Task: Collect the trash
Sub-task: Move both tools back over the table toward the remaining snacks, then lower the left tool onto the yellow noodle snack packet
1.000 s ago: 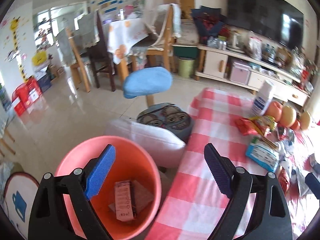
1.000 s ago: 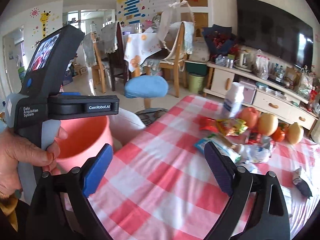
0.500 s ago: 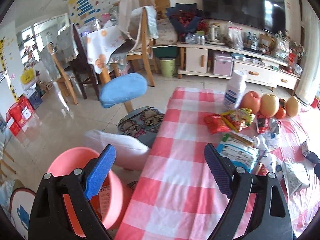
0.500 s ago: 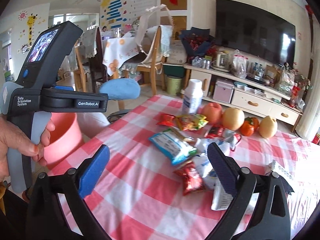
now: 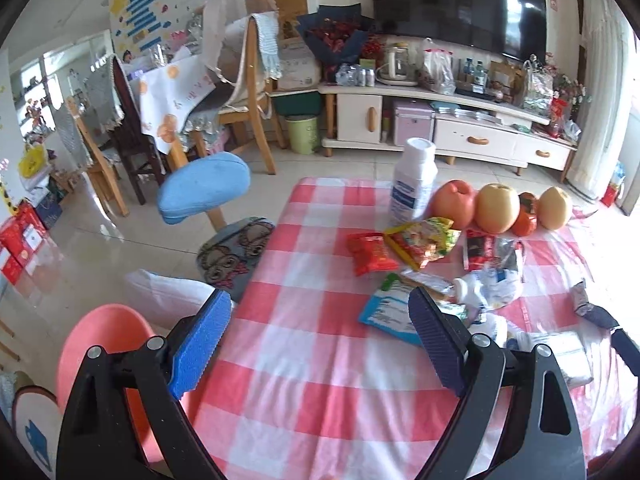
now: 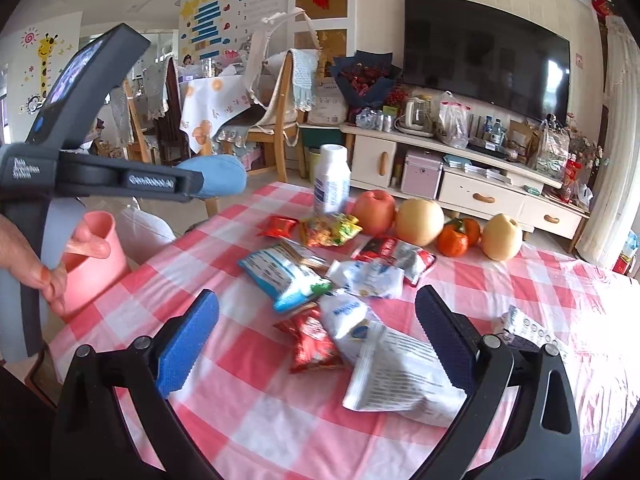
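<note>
While my left gripper (image 5: pixel 316 336) & right gripper (image 6: pixel 316 336) hang wide open, empty: crumpled foil/plastic snack wrappers (image 6: pixel 316 280) mid red-check tablecloth (image 6: pixel 224 412); round pink plastic bucket (image 5: pixel 96 344) off its left edge. Step: reach. Next: pick nearest wrapper.

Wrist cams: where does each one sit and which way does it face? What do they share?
Left wrist: on the left gripper, looking down along its open, empty fingers across the checked table toward the TV wall; pink bucket at lower left; only its own fingers show.
Right wrist: on the right gripper, open and empty above the wrappers; the person's left hand holding the other gripper shows at left.
Shared: white bottle, fruit, bucket, table.
</note>
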{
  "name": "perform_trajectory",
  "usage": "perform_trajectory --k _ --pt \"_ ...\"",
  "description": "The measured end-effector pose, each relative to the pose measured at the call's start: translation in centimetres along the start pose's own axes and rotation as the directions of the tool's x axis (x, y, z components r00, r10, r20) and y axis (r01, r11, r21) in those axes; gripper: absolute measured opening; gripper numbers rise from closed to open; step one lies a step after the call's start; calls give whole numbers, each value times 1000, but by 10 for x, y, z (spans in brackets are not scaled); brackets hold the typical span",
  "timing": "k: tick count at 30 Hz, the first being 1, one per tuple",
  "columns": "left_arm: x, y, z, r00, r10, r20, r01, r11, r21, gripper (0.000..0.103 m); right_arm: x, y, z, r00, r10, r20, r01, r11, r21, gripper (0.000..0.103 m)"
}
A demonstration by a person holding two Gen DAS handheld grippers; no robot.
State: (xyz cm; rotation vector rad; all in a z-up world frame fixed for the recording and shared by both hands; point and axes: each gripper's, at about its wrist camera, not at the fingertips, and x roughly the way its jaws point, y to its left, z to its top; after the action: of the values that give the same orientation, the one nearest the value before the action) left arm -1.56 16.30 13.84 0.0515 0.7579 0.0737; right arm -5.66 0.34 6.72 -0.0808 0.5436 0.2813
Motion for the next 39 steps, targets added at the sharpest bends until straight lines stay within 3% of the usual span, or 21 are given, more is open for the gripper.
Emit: perform_trajectory --k 11,18,23,31,39 --pt "33 -37 11 996 -68 -57 67 997 -28 90 -2 -78 -4 998 -10 -62 18 990 140 99" --pt "90 -58 30 991 -97 -96 89 992 -86 89 2 -114 -5 995 -9 -100 30 976 214 99" --pt "133 -84 46 987 -122 -108 114 990 -77 84 4 -117 -6 993 -16 -117 37 983 178 99" --pt "196 -98 61 982 -76 -175 62 994 -86 84 8 -116 -7 992 -64 -107 70 996 59 99" --pt "229 -86 60 963 -118 -243 70 978 -197 84 13 -141 -10 989 -67 -134 82 990 115 99"
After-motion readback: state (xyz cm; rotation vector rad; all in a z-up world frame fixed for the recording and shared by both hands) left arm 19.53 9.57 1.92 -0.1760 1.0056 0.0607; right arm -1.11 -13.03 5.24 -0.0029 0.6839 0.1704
